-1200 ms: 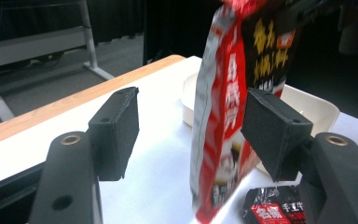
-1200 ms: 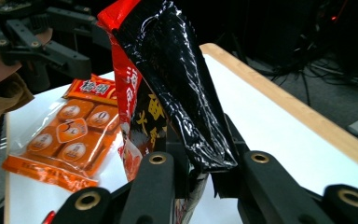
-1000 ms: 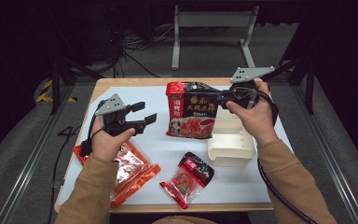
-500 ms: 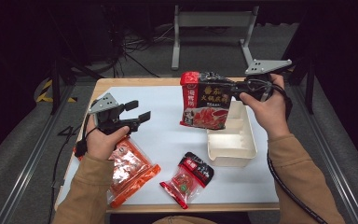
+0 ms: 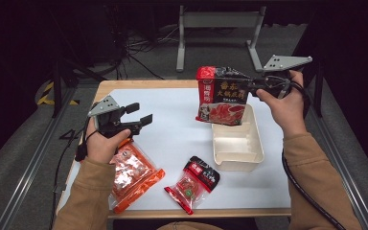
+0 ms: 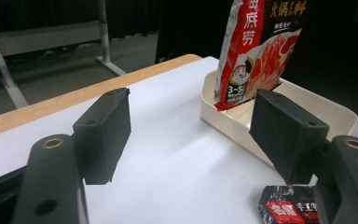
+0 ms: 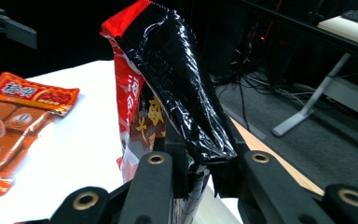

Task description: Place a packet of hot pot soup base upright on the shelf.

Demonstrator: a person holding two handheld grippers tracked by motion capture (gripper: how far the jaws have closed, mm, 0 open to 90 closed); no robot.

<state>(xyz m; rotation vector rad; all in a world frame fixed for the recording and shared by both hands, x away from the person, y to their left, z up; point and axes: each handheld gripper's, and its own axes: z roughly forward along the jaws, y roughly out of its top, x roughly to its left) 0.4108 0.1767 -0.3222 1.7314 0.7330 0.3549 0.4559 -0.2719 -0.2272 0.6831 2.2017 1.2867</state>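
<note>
So the right gripper sits at the upper right of the high view, clamped tight on the edge of a big red and black pouch, and in the right gripper view you can see the crinkled plastic of that pouch pinched between the two black jaws near the bottom of the frame. The pouch hangs upright in the air, its lower end right over the far end of the cream tray, which sits right of centre on the white table. In the left gripper view the pouch is at the upper right, its bottom dipping just inside the tray. The left gripper is at the left of the high view, held just above the table with its jaws spread wide and nothing between them; they've just been opening a bit more. Below that hand, at lower left, lies an orange packet flat on the table, and a small red and black packet lies at lower centre, just beside the tray's near corner.
</note>
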